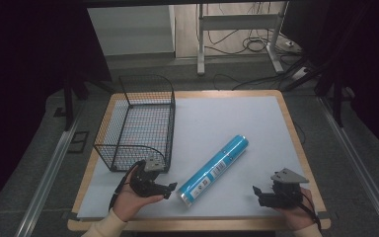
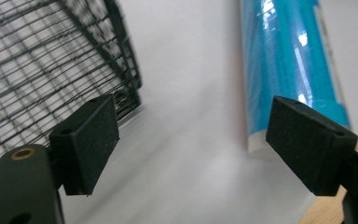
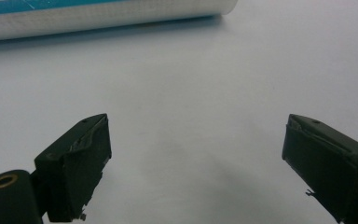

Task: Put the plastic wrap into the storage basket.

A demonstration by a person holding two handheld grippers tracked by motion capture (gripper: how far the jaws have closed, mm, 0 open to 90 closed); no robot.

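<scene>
Along the worktop's (image 1: 256, 106) left edge we see a black wire basket (image 1: 137, 123), running from the far left corner toward the near edge. Just in front of the basket's near end, close to the worktop's near edge, our left gripper (image 1: 168, 188) rests in the hand with its jaws spread and nothing between them. Just to its right lies a blue tube (image 1: 214, 170), set diagonally across the middle, its capped near end just beside that gripper. At the near right corner, well apart from the tube, our right gripper (image 1: 257, 191) sits with jaws spread and empty.
</scene>
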